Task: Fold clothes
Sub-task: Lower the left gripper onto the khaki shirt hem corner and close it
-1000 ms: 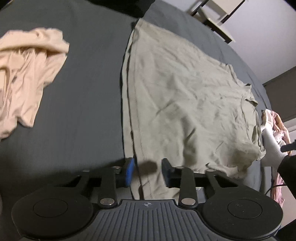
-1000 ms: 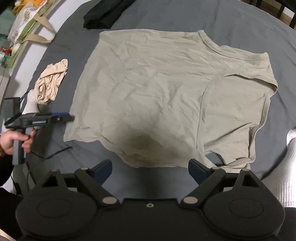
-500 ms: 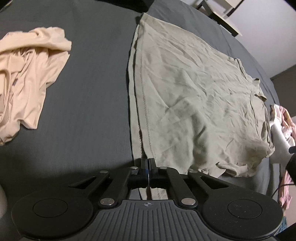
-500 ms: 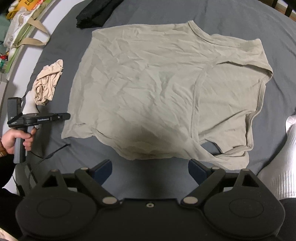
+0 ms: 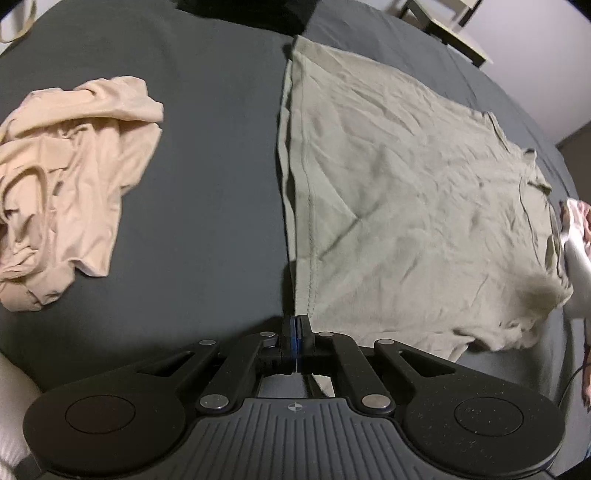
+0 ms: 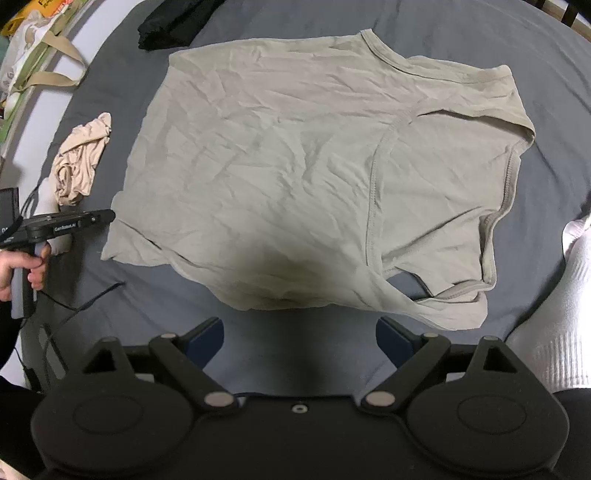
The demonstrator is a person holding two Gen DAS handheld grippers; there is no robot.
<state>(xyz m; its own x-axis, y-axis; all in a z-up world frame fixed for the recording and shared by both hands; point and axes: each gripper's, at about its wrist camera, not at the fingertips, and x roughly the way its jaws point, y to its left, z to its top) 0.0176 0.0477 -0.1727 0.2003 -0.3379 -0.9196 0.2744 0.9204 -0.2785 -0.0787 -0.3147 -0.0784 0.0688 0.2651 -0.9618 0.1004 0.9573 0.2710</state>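
A dark grey bed (image 6: 461, 33) carries everything; a khaki T-shirt (image 6: 295, 155) lies spread flat across its middle, creased, collar toward the far right corner, hem toward the left edge; one sleeve (image 6: 443, 206) lies folded in on the near right side. A crumpled beige garment (image 5: 70, 177) sits near the left edge, well apart from the T-shirt; a black garment (image 6: 166, 22) lies at the far edge. A white sock (image 6: 550, 325) rests on the bed's near right edge. The left gripper (image 5: 295, 328) has its fingers pinched together on the hem at the T-shirt's near left corner; the right gripper (image 6: 299, 332) hovers by the near side seam, fingers wide apart, nothing between them.
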